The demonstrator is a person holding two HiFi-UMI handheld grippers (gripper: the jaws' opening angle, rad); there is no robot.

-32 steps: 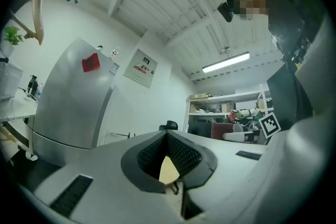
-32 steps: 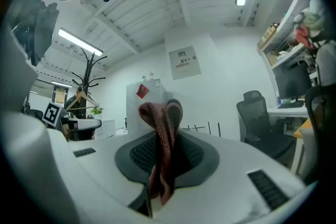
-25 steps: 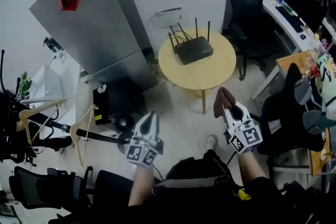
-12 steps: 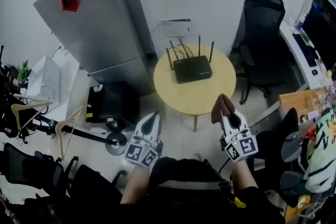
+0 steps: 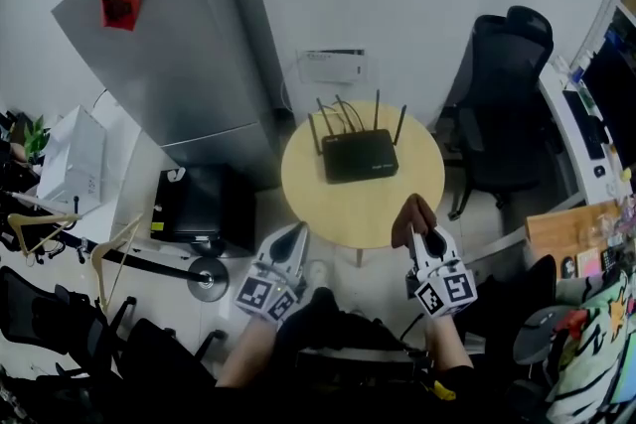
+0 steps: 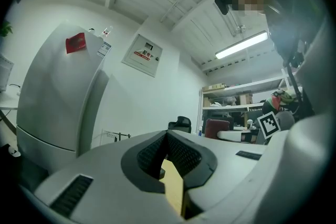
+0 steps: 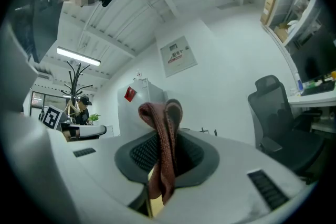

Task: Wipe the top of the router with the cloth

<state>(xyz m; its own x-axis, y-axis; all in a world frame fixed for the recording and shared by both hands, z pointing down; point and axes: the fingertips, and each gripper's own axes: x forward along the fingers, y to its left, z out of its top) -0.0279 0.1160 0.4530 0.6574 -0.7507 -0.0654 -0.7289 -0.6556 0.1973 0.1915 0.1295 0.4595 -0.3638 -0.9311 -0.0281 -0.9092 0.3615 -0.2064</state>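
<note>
From the bench's [image 5: 298, 199] edge, lay the cloth [image 5: 412, 212], pinched in the right hand-held gripper [image 5: 423, 235], flat on the router [image 5: 360, 156]. Wipe lightly; hold the closed, empty left hand-held gripper [image 5: 294, 237] aside.

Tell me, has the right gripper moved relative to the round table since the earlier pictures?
Yes. The right gripper, shut on the cloth, has come forward toward the round table; the cloth now overlaps its near edge, closer to the router.
</note>
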